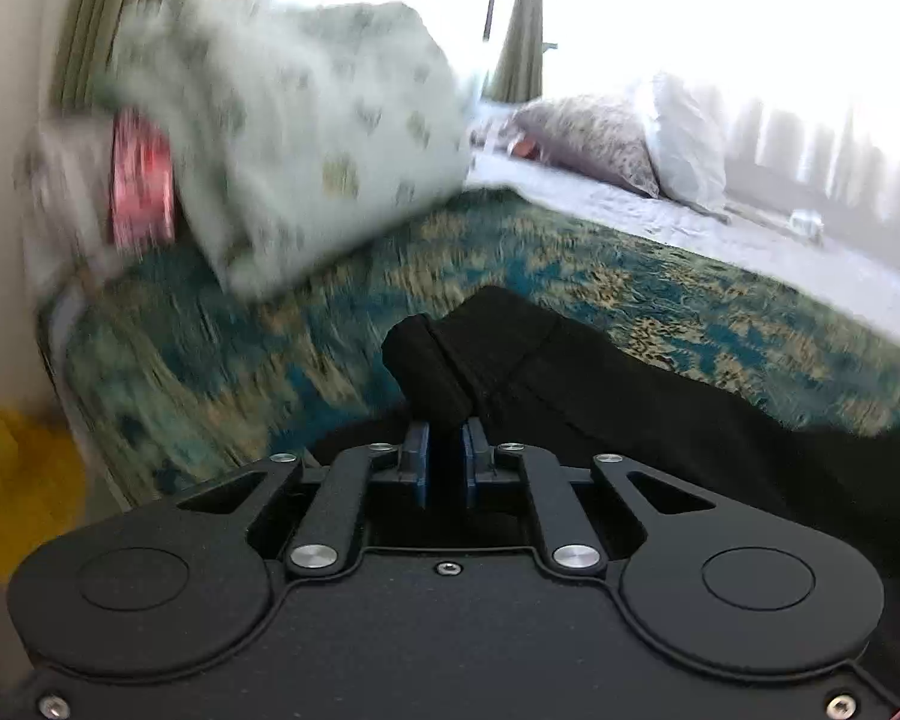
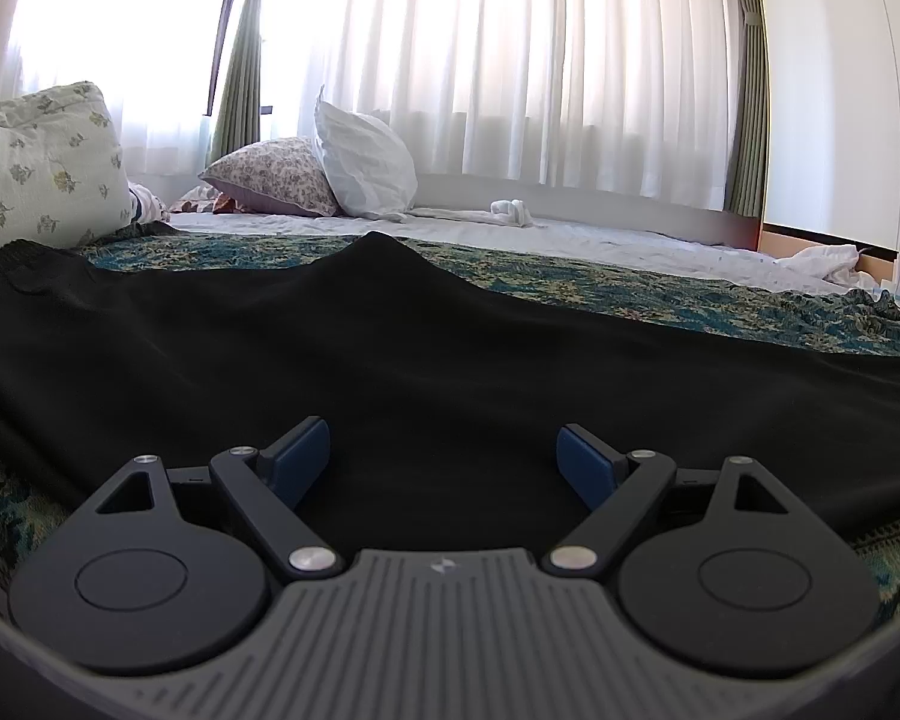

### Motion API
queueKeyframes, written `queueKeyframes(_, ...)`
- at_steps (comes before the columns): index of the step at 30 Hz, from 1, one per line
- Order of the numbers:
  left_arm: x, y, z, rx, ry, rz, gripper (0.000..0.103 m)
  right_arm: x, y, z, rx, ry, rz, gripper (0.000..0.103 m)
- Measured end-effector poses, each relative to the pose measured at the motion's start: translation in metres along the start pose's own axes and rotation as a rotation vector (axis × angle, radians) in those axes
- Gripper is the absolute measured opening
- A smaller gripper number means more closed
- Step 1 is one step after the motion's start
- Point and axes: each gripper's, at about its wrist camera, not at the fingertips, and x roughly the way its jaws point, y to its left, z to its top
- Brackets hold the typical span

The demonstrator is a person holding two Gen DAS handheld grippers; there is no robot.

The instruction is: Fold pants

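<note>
Black pants (image 2: pixel 390 348) lie on a teal-and-gold patterned bedspread (image 2: pixel 660 294), beside a pale floral pillow (image 2: pixel 36 162) and white sheer curtains (image 2: pixel 510 60).

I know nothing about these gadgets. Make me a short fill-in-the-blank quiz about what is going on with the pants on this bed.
1. The pants spread on the patterned bedspread are ____ in colour.
2. The left gripper is ____ on a fold of the pants.
3. The right gripper hovers over the pants with its fingers wide ____.
4. Behind the bed hang white ____.

Missing words: black; shut; open; curtains
</note>
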Motion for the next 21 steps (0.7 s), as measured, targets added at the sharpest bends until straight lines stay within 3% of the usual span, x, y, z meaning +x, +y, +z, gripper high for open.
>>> queueKeyframes(2,0.002,-0.003,-0.004,0.065,0.016,0.022,0.012,0.0,0.0,0.0,0.001,-0.002,-0.001,0.091)
queueKeyframes(5,0.016,0.003,-0.015,0.049,0.092,0.034,0.013,-0.001,0.0,0.0,0.001,-0.004,0.004,0.091)
queueKeyframes(8,0.007,-0.005,-0.017,0.103,0.055,0.056,0.015,-0.001,-0.002,0.0,0.0,-0.003,0.011,0.091)
queueKeyframes(12,-0.002,0.0,-0.009,0.017,0.052,0.057,0.022,-0.002,-0.006,-0.001,-0.001,-0.008,0.023,0.091)
queueKeyframes(15,-0.02,-0.003,-0.002,-0.013,0.0,0.063,0.023,-0.003,-0.007,-0.001,0.004,-0.01,0.028,0.091)
queueKeyframes(18,-0.04,-0.016,0.004,0.028,-0.06,0.022,0.039,-0.003,-0.009,-0.002,0.011,-0.015,0.035,0.091)
queueKeyframes(21,-0.063,-0.038,0.003,0.06,-0.11,-0.066,0.044,-0.004,-0.014,-0.004,0.014,-0.02,0.047,0.091)
